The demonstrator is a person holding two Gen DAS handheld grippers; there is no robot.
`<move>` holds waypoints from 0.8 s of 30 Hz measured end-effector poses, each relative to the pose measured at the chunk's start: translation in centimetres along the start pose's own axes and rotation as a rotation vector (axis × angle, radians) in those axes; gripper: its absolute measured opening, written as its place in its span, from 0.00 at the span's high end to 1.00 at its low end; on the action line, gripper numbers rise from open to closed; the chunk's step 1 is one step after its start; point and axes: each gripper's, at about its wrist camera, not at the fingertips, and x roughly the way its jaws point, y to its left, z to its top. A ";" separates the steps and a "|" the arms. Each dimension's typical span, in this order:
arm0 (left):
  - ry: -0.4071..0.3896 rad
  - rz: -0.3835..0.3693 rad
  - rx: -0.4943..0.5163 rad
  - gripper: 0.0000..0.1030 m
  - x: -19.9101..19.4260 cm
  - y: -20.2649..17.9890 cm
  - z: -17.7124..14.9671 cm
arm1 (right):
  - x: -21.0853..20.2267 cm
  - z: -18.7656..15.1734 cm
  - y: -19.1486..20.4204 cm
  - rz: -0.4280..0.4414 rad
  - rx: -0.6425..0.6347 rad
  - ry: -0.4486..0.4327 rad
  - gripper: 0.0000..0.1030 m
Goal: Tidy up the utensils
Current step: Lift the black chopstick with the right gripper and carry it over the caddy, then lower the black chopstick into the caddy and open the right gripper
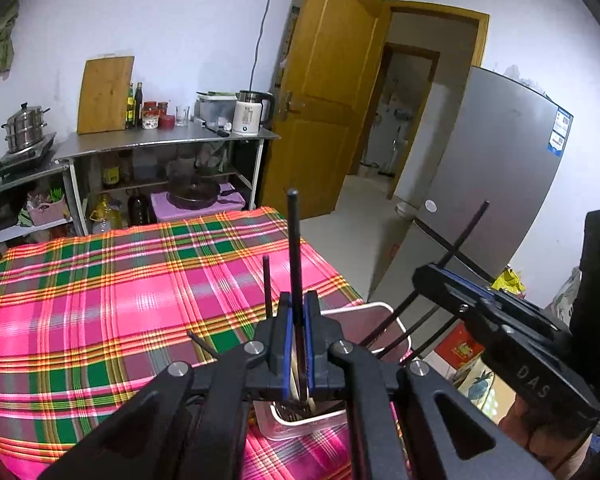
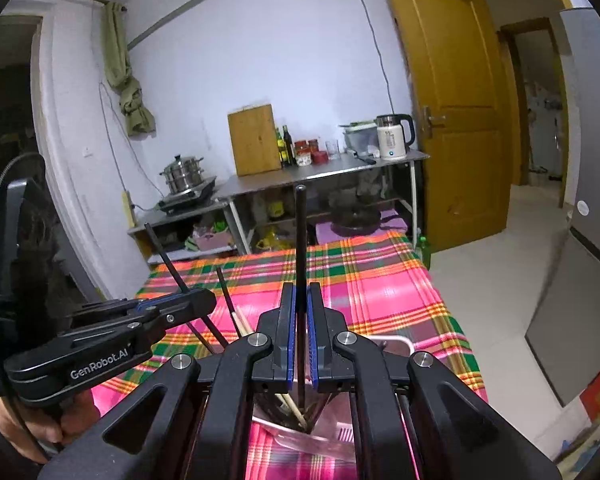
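In the left wrist view my left gripper [image 1: 299, 300] is shut on a black chopstick [image 1: 293, 240] that stands upright between its blue pads. Its lower end reaches into a clear plastic utensil holder [image 1: 300, 428] on the plaid tablecloth [image 1: 120, 280]. Several other chopsticks [image 1: 267, 288] lean out of the holder. To the right, my right gripper [image 1: 424, 276] grips a second black chopstick [image 1: 470, 226]. In the right wrist view that gripper [image 2: 299, 292] is shut on its upright chopstick [image 2: 300, 240] over the holder [image 2: 340, 436]. The left gripper [image 2: 208, 300] shows at the left.
Behind the table stands a steel shelf [image 1: 168, 142] with a cutting board [image 1: 105, 94], bottles, jars and a kettle [image 1: 249, 112]. A steamer pot [image 1: 24, 126] is at the left. An open wooden door [image 1: 324, 92] and a grey fridge [image 1: 488, 184] are at the right.
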 end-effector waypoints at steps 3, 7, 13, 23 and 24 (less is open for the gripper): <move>0.015 0.003 0.007 0.94 0.3 0.1 -0.9 | 0.1 -0.5 0.2 -0.016 -0.015 0.000 0.95; 0.040 0.010 0.010 0.94 0.8 0.2 -1.9 | 0.0 -0.6 0.6 -0.026 -0.035 -0.002 0.95; 0.075 0.016 0.002 0.94 1.2 0.5 -3.0 | -0.4 -0.7 1.6 -0.019 -0.088 0.010 0.95; 0.058 0.024 -0.012 0.81 0.1 0.8 -3.4 | -0.2 -0.5 1.7 -0.021 -0.100 0.033 0.93; 0.056 0.025 -0.014 0.81 -0.1 0.9 -3.4 | -0.2 -0.5 1.7 -0.021 -0.097 0.033 0.93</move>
